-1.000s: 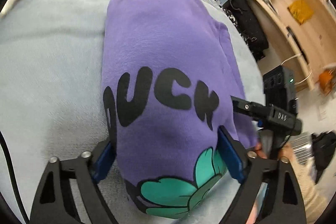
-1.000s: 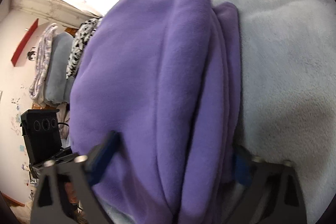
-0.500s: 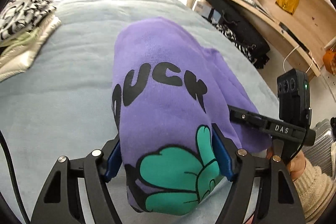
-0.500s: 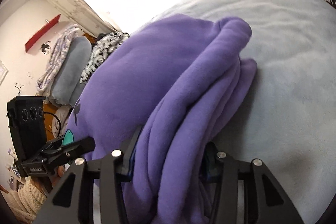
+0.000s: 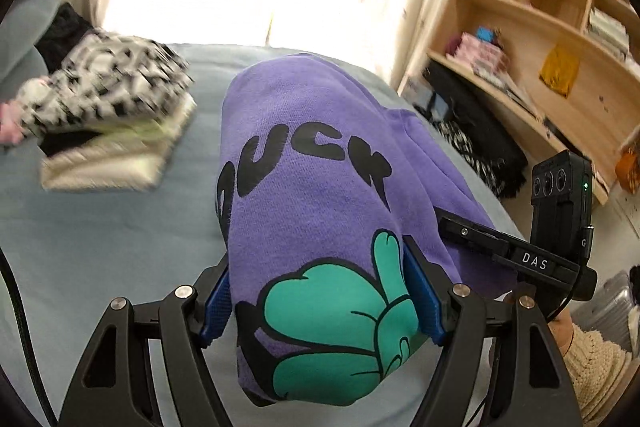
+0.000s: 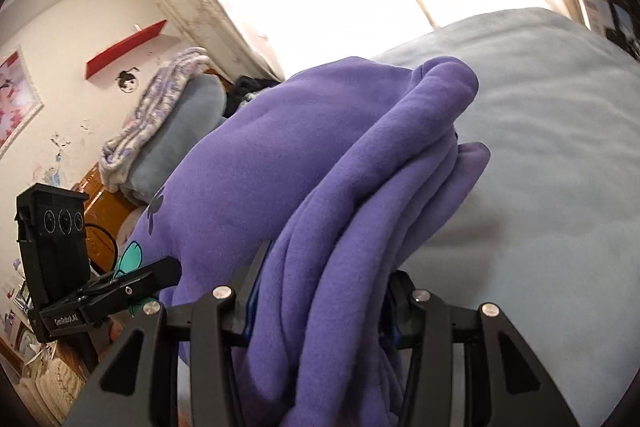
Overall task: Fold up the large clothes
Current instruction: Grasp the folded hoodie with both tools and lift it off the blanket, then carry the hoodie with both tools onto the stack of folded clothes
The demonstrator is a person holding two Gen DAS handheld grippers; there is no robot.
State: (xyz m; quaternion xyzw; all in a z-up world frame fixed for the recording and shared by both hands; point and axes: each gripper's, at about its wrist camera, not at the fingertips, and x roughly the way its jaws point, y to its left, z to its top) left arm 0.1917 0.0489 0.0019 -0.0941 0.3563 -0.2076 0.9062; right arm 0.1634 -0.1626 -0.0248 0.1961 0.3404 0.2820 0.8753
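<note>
A folded purple sweatshirt [image 5: 304,163] with black letters and a green cartoon hand print is held up over the pale blue bed [image 5: 100,227]. My left gripper [image 5: 320,301] is shut on its near end, blue pads pressing both sides. My right gripper [image 6: 320,307] is shut on the bunched purple layers [image 6: 360,207] at the other side. The right gripper also shows in the left wrist view [image 5: 516,259], and the left gripper shows in the right wrist view [image 6: 112,291]. The far end of the sweatshirt droops toward the bed.
A stack of folded clothes [image 5: 108,123] with a black-and-white patterned piece on top lies on the bed at the left. Wooden shelves [image 5: 560,39] stand at the right, with dark clothes [image 5: 476,131] on the floor below. Blankets [image 6: 160,123] are piled by the wall.
Both grippers have closed on the sweatshirt and lifted it off the bed. The views have tilted up, so the window and the stack of clothes have come into sight.
</note>
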